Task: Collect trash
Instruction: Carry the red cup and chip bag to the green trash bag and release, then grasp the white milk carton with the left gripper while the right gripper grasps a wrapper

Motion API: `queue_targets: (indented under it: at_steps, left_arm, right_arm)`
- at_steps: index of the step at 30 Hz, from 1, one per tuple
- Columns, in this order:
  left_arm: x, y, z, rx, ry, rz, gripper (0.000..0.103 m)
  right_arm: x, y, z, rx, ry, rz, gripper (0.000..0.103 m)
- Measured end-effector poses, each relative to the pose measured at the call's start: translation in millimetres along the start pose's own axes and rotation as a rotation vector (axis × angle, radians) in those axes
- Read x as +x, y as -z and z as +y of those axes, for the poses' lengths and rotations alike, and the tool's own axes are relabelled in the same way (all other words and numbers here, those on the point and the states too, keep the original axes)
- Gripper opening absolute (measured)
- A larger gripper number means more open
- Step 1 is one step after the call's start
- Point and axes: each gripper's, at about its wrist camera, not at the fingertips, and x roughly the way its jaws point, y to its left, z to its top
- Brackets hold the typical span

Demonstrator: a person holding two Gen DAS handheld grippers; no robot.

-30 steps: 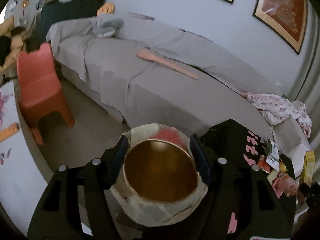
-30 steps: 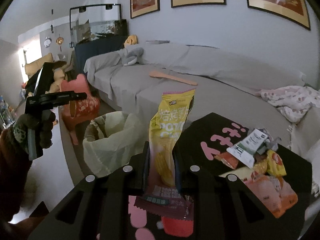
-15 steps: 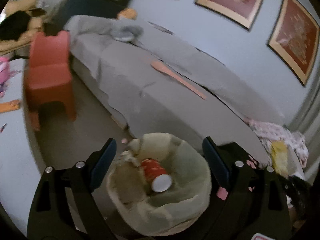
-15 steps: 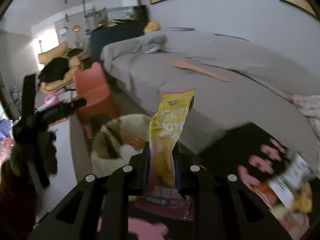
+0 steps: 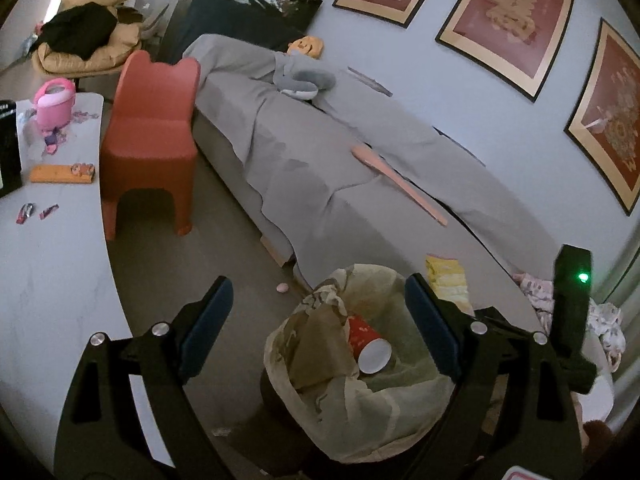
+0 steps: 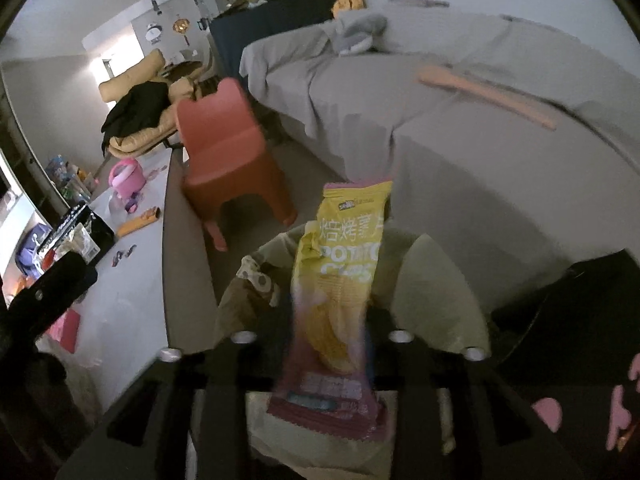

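Note:
A bin lined with a pale green bag (image 5: pixel 360 396) stands on the floor by the grey sofa. A red paper cup (image 5: pixel 368 344) lies inside it. My left gripper (image 5: pixel 318 320) is open and empty above the bin's rim. My right gripper (image 6: pixel 330 320) is shut on a yellow potato chips bag (image 6: pixel 344 276) and holds it upright over the same bin (image 6: pixel 436 280). The chips bag's top (image 5: pixel 446 280) and the right gripper's body (image 5: pixel 568 312) show at the right in the left wrist view.
A grey covered sofa (image 5: pixel 340 152) with a long pink stick (image 5: pixel 400 180) runs behind the bin. A red child's chair (image 5: pixel 152 140) stands at left. A white table (image 5: pixel 48 240) holds a pink toy and small items. A black table (image 6: pixel 580 340) lies at right.
My left gripper opened and let the red cup fall into the bin, then pulled back and up. My right gripper carried the chips bag from the black table to over the bin.

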Motion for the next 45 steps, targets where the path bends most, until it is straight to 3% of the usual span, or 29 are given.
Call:
queue_targets:
  at_steps: [6, 9, 16, 21, 27, 34, 39, 45]
  left_arm:
    - [6, 1, -1, -0.011, 0.010, 0.022, 0.083]
    - [5, 1, -5, -0.009, 0.013, 0.018, 0.083]
    - [3, 4, -35, 0.049, 0.059, 0.037, 0.083]
    - [7, 18, -73, 0.108, 0.134, 0.086, 0.083]
    - [20, 51, -138, 0.224, 0.274, 0.191, 0.083]
    - [39, 102, -246, 0.447, 0.537, 0.333, 0.083]
    - [52, 129, -326, 0.596, 0.704, 0.374, 0.083]
    - [87, 155, -428, 0.729, 0.747, 0.441, 0.083]
  right_arm:
    - [0, 0, -10, 0.032, 0.004, -0.007, 0.054]
    - [-16, 5, -18, 0.052, 0.004, -0.030, 0.054]
    - [-82, 30, -36, 0.053, 0.106, -0.110, 0.055]
    - [-145, 69, -59, 0.085, 0.166, -0.159, 0.055]
    - [-225, 129, -93, 0.108, 0.331, -0.198, 0.055]
    - [-318, 200, -152, 0.223, 0.569, -0.255, 0.055]
    - [-358, 245, -190, 0.346, 0.628, -0.290, 0.055]
    - [-372, 279, -224, 0.433, 0.651, -0.310, 0.055]
